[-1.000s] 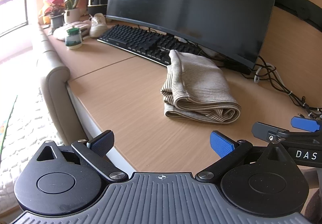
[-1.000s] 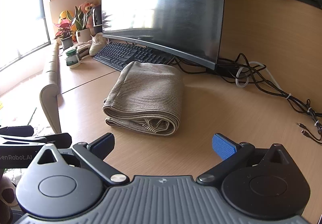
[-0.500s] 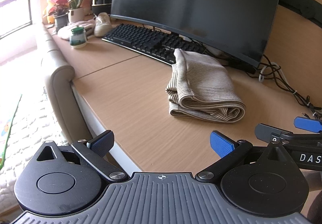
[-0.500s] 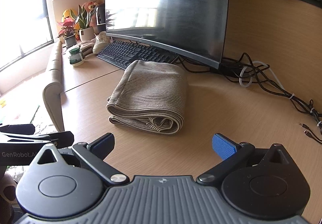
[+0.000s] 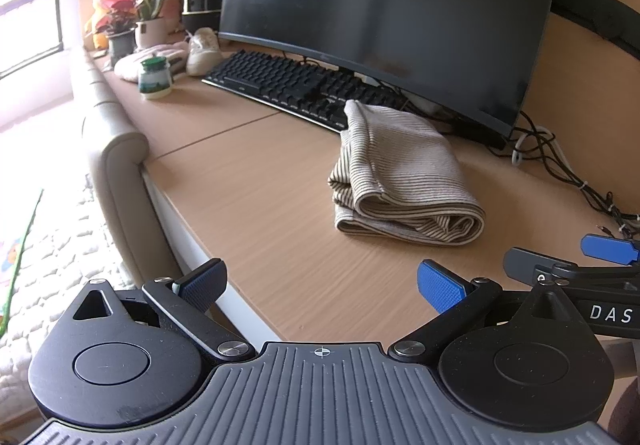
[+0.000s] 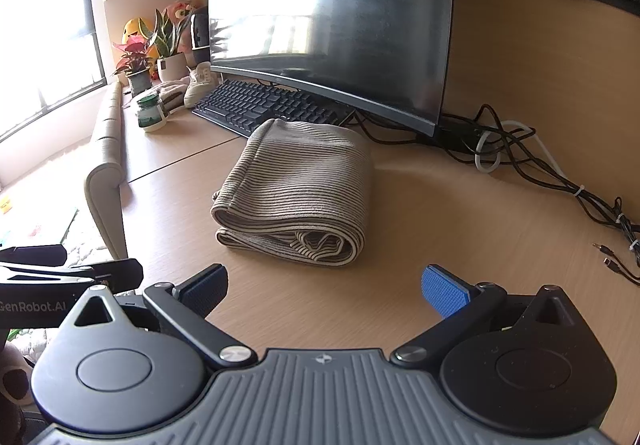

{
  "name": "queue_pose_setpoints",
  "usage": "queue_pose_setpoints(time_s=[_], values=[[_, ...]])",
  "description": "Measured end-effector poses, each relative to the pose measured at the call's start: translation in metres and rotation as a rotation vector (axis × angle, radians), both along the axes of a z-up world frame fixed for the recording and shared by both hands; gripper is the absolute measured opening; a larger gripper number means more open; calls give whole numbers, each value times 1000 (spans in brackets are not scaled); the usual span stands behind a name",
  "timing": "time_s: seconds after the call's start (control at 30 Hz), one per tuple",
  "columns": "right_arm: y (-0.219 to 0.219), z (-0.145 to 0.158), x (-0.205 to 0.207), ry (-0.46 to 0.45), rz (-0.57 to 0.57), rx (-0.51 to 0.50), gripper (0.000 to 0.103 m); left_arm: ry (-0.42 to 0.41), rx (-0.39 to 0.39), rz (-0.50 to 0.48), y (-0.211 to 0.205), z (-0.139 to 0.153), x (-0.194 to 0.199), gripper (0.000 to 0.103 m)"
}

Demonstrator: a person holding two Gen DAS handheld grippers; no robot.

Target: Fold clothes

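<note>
Left wrist view: striped garment (image 5: pixel 404 173), folded into a soft, light, floppy bundle, mid-counter (image 5: pixel 260 205) before the keyboard (image 5: pixel 296 91). Best held at the doubled near edge. Left hand-held gripper (image 5: pixel 320 283) and right hand-held gripper (image 6: pixel 325 285) both spread apart, empty, near the counter's front edge.

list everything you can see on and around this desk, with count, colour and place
folded striped knit garment: 1, beige with dark stripes, desk centre, in front of the keyboard
curved computer monitor: 1, black, screen off, back of desk
black mechanical keyboard: 1, under the monitor
tangled cables: several, black and white, right of the monitor
green-lidded jar: 1, white, far left
potted plants: 2, green and red leaves, far left corner
yellow plush toy: 1, behind the plants
white sneaker: 1, left of the keyboard
wooden desk: 1, light brown
left claw: 1, black, blue pads, open, empty
right claw: 1, black, blue pads, open, empty
</note>
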State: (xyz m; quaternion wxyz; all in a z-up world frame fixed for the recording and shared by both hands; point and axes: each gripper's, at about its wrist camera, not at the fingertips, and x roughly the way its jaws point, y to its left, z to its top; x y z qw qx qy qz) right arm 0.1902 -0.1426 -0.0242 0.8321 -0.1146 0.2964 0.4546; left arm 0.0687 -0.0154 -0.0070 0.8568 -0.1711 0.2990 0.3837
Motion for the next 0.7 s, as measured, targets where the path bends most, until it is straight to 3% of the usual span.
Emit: queue_pose_setpoints(time_s=[0.3,0.7], values=[[-6,5,1,15,-26,16,103,3,42,-24,-3,7,3,103],[-1,5,1,28,-30,15,103,-8,25,-12,9,9,4,103]])
